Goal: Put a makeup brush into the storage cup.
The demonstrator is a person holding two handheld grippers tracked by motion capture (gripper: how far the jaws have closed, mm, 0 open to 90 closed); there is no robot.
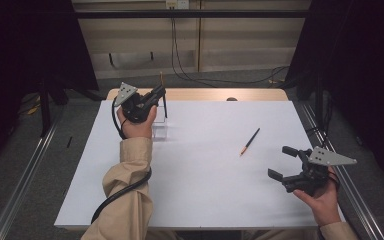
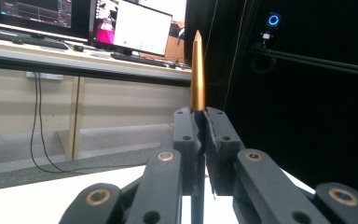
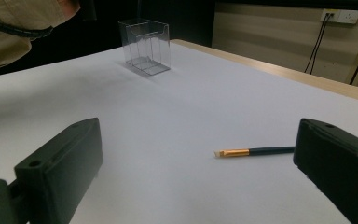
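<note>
We grip a slim gold-tipped brush [image 2: 197,70] upright between the closed jaws of our left gripper [image 1: 152,97], above the clear plastic box [image 1: 159,127]. Our right gripper [image 1: 286,162] rests wide open and empty, near 1 black-handled brush [image 1: 250,141] lying on the white table [image 1: 205,175].

No text, label or number is legible (monitor [image 2: 133,29] contents too blurred).

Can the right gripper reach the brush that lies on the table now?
Probably yes: the right gripper is open and the brush lies flat on bare table ahead of its jaws, nothing between them.
</note>
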